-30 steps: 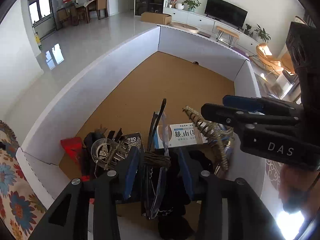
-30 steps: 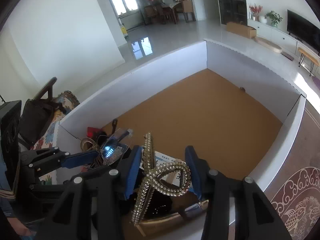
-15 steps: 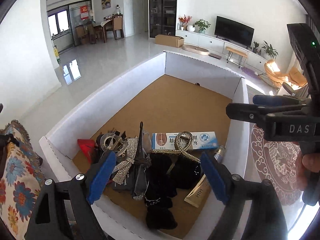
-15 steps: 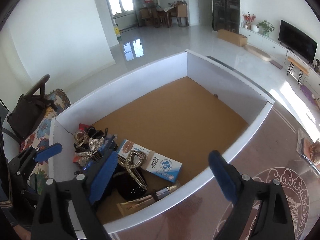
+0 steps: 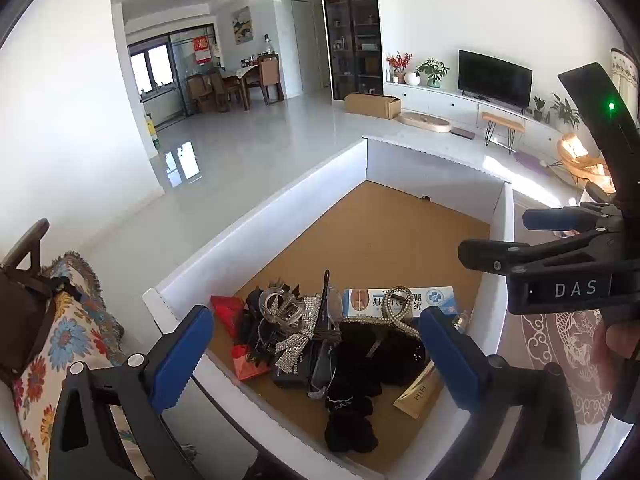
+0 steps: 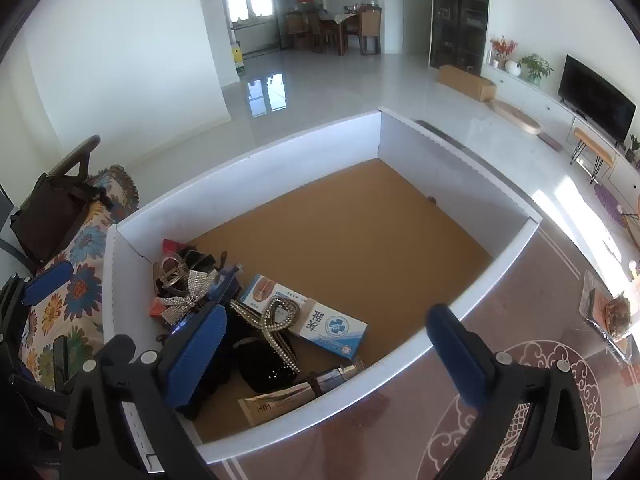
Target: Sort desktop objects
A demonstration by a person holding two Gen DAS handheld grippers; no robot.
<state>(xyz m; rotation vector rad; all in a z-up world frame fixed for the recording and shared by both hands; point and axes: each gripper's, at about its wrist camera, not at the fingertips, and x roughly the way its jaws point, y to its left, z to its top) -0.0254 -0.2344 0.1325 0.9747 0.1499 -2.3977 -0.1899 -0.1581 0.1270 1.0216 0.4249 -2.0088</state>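
Observation:
A white-walled box with a brown floor holds a pile at its near end: a rhinestone bow, a rhinestone hair clip, a blue-and-white medicine box, black hair ties, a gold tube and red pieces. My left gripper is open and empty above the pile. My right gripper is open and empty above the box's near right wall. The pile also shows in the right wrist view, with the bow, clip and medicine box.
The far part of the box floor is bare brown board. A flowered cloth with a dark bag lies left of the box. A patterned rug lies to the right. The right gripper's body shows in the left wrist view.
Both grippers opened and let go of the glasses and the rhinestone clip, which now lie in the pile. Both grippers have pulled up and back from the box.

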